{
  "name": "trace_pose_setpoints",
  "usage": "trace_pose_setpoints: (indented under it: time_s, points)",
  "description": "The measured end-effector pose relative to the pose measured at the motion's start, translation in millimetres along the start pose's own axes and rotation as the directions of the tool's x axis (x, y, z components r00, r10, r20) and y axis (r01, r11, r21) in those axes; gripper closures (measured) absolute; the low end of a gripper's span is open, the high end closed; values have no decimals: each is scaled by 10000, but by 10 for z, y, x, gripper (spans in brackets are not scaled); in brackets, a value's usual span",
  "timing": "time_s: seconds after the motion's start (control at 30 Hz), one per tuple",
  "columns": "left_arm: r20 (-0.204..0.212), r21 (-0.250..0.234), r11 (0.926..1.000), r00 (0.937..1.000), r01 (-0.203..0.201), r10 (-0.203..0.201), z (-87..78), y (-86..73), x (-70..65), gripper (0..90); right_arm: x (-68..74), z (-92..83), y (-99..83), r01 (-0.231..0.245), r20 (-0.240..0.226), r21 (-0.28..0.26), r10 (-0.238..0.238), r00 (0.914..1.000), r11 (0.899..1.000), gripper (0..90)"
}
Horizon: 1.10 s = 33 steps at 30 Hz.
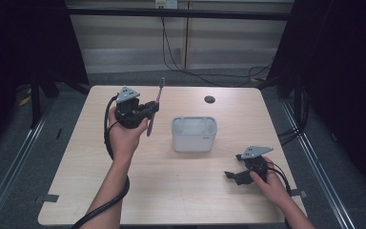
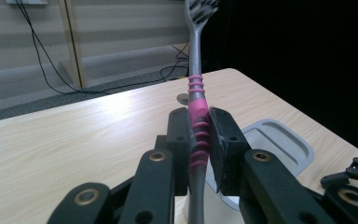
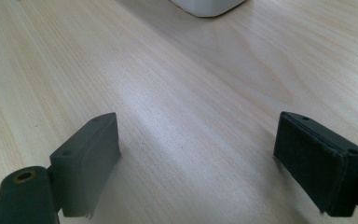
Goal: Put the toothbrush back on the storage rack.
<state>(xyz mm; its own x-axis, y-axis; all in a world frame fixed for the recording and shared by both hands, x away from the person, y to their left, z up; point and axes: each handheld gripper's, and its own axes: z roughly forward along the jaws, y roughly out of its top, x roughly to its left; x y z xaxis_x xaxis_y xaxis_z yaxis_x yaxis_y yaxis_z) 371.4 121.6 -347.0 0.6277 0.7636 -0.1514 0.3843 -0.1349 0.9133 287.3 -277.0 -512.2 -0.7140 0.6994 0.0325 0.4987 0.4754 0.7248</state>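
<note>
One toothbrush (image 2: pixel 197 100), grey w/ pink ribbed grip and bristles at top, sits pinched upright in my left hand-held gripper (image 2: pixel 199 140), raised above the desk (image 1: pixel 171 191) just left of the white bin (image 1: pixel 194 134). My right hand-held gripper (image 3: pixel 196 158) rests low near the desk's front right, jaws spread wide w/ nothing between, pointing toward the bin.

Pale matt wood-grain table (image 1: pixel 171 191), smooth white plastic container (image 1: pixel 194 134), ribbed pink-grey plastic toothbrush (image 2: pixel 198 121)
</note>
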Motion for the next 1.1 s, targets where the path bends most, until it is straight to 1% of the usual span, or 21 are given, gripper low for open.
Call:
trace_pose_setpoints:
  time_s: [0.13,0.3,0.4,0.7,0.83,1.1]
  points:
    - [24,-82,9999,9999,-100,100,29,23,-20,792,0,0,0,0,1,0,0,10000,10000,136]
    - [76,-151,9998,9999,-106,107,77,60,-61,792,0,0,0,3,0,4,-3,10000,10000,136]
    - [109,-143,9997,9997,-209,210,108,94,-78,792,0,0,0,4,0,1,-4,10000,10000,136]
    - [267,-261,9996,9996,-109,116,203,142,-125,791,0,0,0,-1,0,2,1,10000,10000,135]
    - [259,-174,9996,9995,-202,207,240,149,-138,792,0,0,0,2,0,2,-2,10000,10000,135]
    - [317,-208,9996,9993,-187,194,307,183,-173,791,0,0,0,5,-1,4,-5,10000,10000,136]
